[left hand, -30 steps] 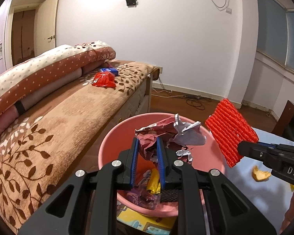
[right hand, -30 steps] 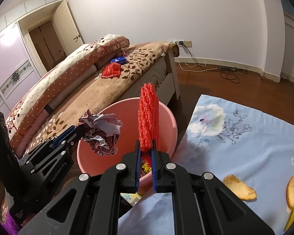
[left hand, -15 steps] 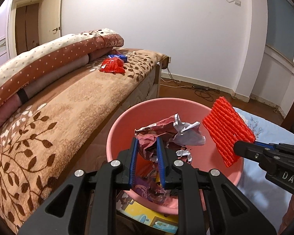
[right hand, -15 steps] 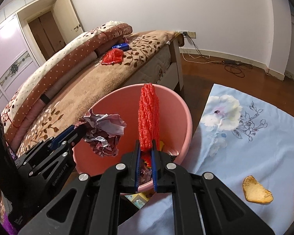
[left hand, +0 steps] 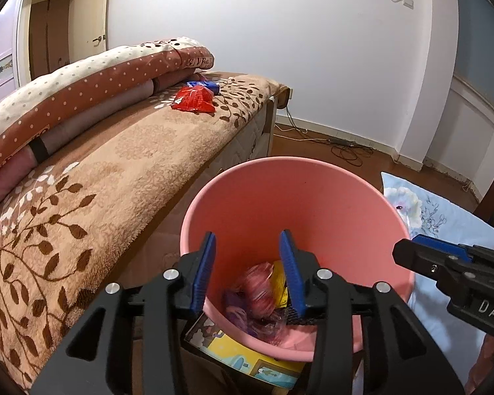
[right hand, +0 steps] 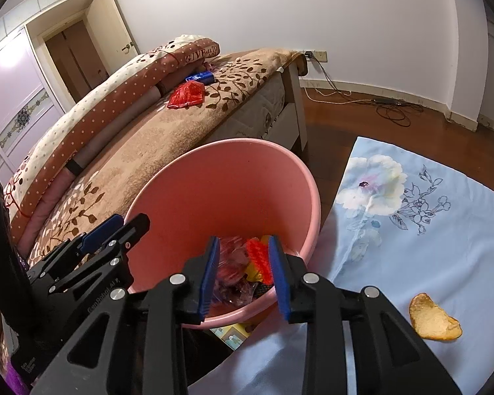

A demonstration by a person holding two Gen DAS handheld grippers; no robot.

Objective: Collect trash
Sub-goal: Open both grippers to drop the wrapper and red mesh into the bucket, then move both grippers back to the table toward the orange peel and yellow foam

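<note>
A pink bucket [left hand: 293, 204] stands between the bed and a blue cloth; it also shows in the right wrist view [right hand: 214, 177]. My left gripper [left hand: 248, 263] is open and empty above its near rim. My right gripper [right hand: 243, 270] is open and empty above the bucket too. Inside lie a crumpled pink wrapper [left hand: 260, 291], blurred, and a red foam net [right hand: 258, 256] among other trash. A red packet [left hand: 194, 99] and a blue packet [left hand: 203, 85] lie on the bed. Orange peels [right hand: 433, 319] lie on the cloth.
The bed [left hand: 122, 164] with a brown leaf blanket and a rolled dotted quilt [left hand: 92, 75] is on the left. A blue flowered cloth [right hand: 411, 230] covers the floor on the right. Cables [right hand: 392, 108] lie on the wooden floor by the wall.
Both grippers have opened. The crumpled wrapper has left the left gripper and the red foam net has left the right one; both are now in the bucket.
</note>
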